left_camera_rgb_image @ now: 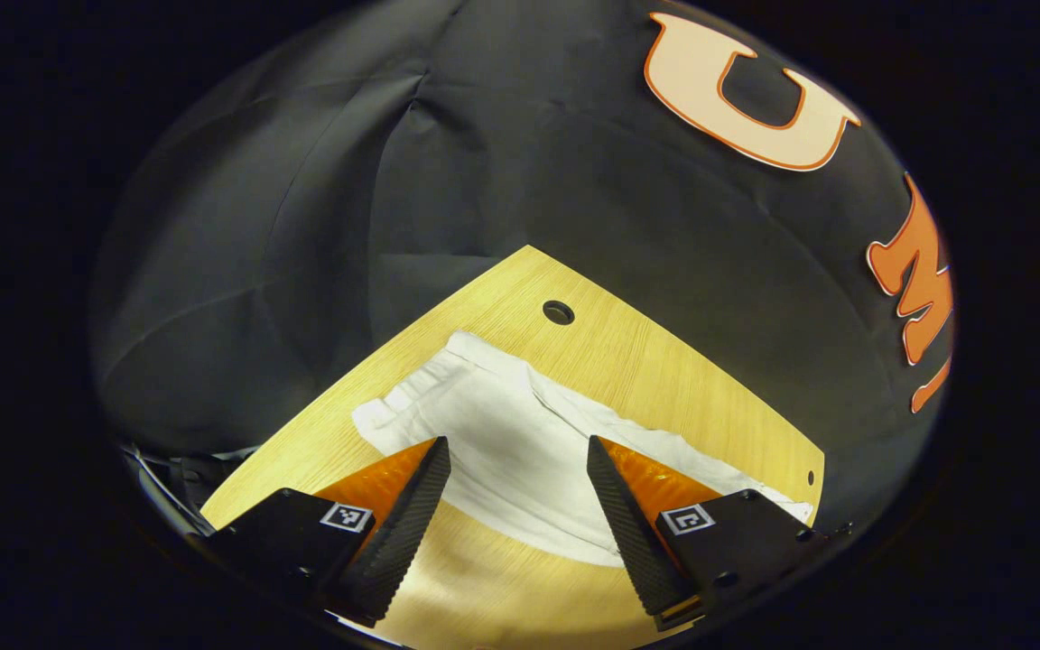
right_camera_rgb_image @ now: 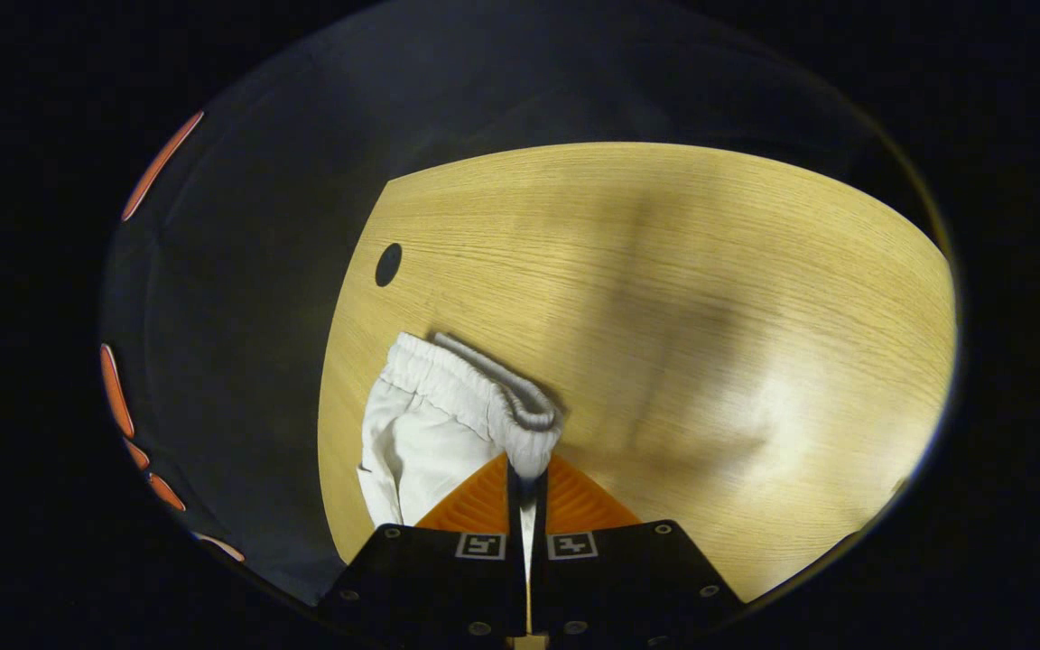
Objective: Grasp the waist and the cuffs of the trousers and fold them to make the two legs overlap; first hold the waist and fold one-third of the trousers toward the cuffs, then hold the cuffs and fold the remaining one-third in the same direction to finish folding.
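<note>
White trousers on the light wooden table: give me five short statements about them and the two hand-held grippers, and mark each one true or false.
1. The right hand-held gripper is shut on the elastic waistband of the white trousers. True.
2. The left hand-held gripper is clamped on the cloth. False: its fingers stand wide apart above the trousers, holding nothing.
3. The trousers lie on a light wooden table. True.
4. The table top has no openings. False: a round hole sits near its edge, beyond the trousers.
5. The trousers are dark blue denim. False: they are white cloth with a gathered waistband.
</note>
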